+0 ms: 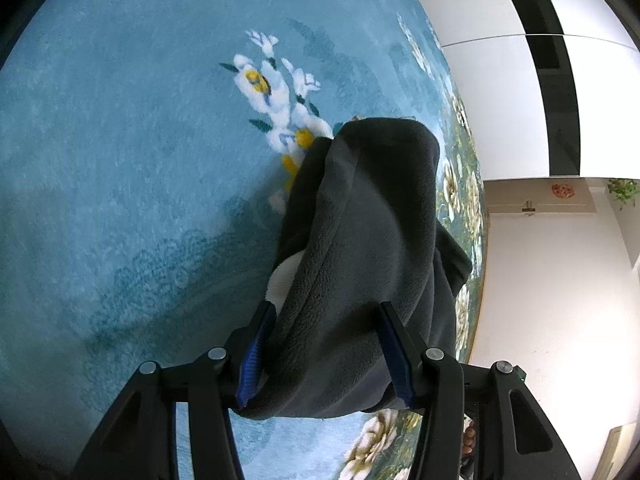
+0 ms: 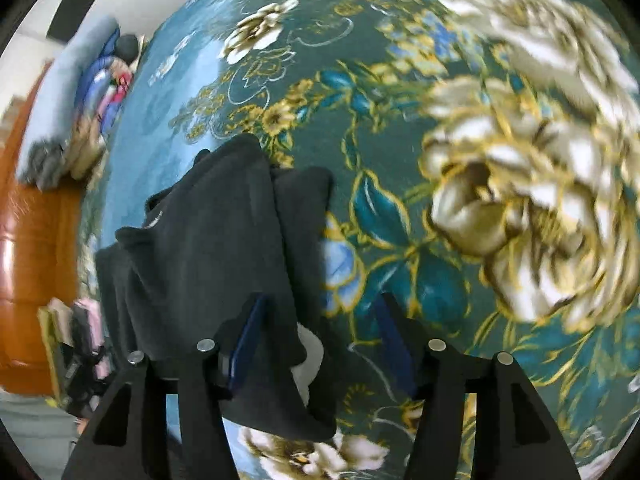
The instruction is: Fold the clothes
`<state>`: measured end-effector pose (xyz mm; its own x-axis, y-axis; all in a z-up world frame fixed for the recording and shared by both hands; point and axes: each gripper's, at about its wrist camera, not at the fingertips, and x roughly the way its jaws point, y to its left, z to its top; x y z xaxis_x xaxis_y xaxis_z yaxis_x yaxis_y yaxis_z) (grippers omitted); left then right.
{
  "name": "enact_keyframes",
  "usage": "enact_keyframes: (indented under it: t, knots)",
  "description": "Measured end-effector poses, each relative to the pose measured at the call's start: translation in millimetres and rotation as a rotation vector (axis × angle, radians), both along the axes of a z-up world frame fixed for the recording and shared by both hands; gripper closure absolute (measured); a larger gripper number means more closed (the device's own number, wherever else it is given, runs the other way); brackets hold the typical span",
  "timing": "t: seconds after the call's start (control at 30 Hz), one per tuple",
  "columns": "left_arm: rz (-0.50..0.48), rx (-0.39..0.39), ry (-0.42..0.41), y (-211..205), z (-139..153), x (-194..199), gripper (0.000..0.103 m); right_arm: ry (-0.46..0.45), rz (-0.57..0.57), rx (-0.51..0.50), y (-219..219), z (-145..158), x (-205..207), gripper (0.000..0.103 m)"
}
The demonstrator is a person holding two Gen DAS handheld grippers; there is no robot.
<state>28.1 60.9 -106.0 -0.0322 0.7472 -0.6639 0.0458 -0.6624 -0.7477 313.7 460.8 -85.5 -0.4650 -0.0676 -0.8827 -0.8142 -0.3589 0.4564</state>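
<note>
The left gripper [image 1: 326, 344] is matte black: 2 angular fingers lined with ribbed blue pads [image 1: 251, 364], 4 round silver screws across the linkage, triangular cut-outs toward 5 and 7 o'clock. The right gripper [image 2: 320, 336] matches, with darker navy pads [image 2: 244, 344].

The garment [image 1: 360, 240] lies on the carpet [image 1: 120, 160], between the fingers of the left gripper [image 1: 326, 348]. In the right wrist view the garment [image 2: 208, 248] lies left of the right gripper [image 2: 320, 344], and a sofa [image 2: 28, 240] stands behind the carpet [image 2: 400, 120], at the left edge.
</note>
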Motion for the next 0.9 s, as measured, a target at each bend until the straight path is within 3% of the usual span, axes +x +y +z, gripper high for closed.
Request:
enact_keyframes:
  t: [0.13,0.27,0.43,0.7,0.8,0.9]
  knots:
    - [0.005,-0.006,0.000,2,-1,0,0.050,0.070,-0.018,-0.028,4,-8,-8,0.044]
    - [0.008,-0.010,0.020,1,2,1,0.053,0.086,-0.009,-0.028,12,-17,-30,0.044]
    - [0.006,-0.020,0.035,2,3,1,0.054,0.074,-0.007,0.024,20,-16,-59,0.044]
    - [0.013,-0.017,0.028,1,2,-1,0.056,-0.030,0.086,0.114,12,-13,-93,0.042]
    - [0.001,-0.031,0.050,4,4,-1,0.061,-0.081,0.130,0.161,6,-11,-97,0.052]
    - [0.001,-0.026,0.083,5,9,-1,0.079,-0.087,0.133,0.181,5,-5,-96,0.071]
